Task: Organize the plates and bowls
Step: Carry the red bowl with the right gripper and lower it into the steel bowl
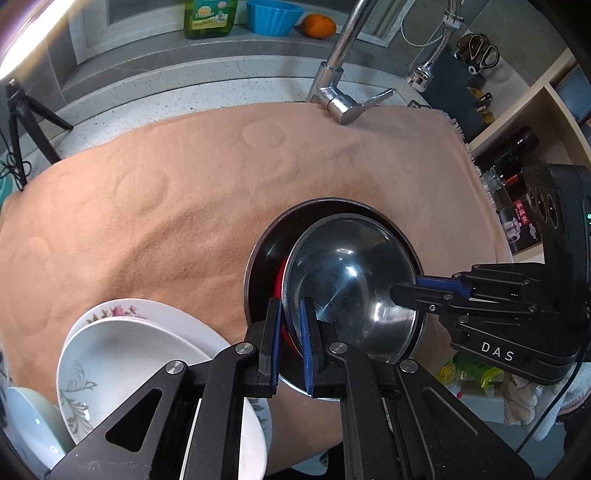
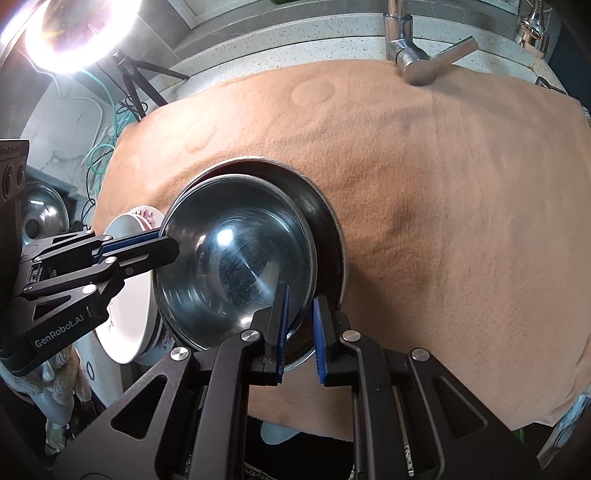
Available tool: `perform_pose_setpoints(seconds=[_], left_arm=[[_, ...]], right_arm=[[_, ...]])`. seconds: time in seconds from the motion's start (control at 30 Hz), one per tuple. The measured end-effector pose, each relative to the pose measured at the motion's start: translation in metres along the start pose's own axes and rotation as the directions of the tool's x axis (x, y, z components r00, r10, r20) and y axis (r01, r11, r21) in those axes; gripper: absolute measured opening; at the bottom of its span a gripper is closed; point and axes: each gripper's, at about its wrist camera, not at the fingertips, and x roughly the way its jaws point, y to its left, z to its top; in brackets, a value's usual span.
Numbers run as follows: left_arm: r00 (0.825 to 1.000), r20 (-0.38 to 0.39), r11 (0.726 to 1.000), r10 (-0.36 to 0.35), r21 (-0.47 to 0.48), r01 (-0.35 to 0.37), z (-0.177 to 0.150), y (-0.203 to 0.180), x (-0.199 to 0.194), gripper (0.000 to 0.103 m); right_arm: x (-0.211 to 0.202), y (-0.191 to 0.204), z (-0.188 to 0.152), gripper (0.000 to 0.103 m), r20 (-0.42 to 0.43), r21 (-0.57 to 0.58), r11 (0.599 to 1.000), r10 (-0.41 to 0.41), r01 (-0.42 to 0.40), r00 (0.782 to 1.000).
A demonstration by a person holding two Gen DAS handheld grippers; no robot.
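Steel bowl [image 1: 351, 288] in larger pan [image 1: 266, 251], offset toward its right side; pan on cloth [image 1: 147, 206]. Stacked plates [image 1: 147, 354] left of pan, at cloth's near edge. Tap [image 1: 340, 92] behind cloth. Bottle [image 1: 210, 18], cup [image 1: 273, 16] and orange [image 1: 318, 26] on ledge behind tap.

Silver bowl [image 1: 351, 280], peach cloth [image 1: 166, 192]

The tan cloth [image 2: 461, 206] lies bare and wide behind and right of the nested bowls [image 2: 236, 258]. Stacked white plates [image 1: 122, 354] crowd the left, and the faucet [image 1: 340, 85] overhangs the far edge.
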Motion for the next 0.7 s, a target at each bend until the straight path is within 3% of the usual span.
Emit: perform_pose_setpoints(seconds=[0.7], left_arm=[[0.999,-0.029,0.999,0.031,0.024,-0.03,0.002,-0.001,0.014,0.008]], right_arm=[[0.004,0.007,0.004,0.015,-0.016,-0.025,0.998,-0.06,0.06,0.998]])
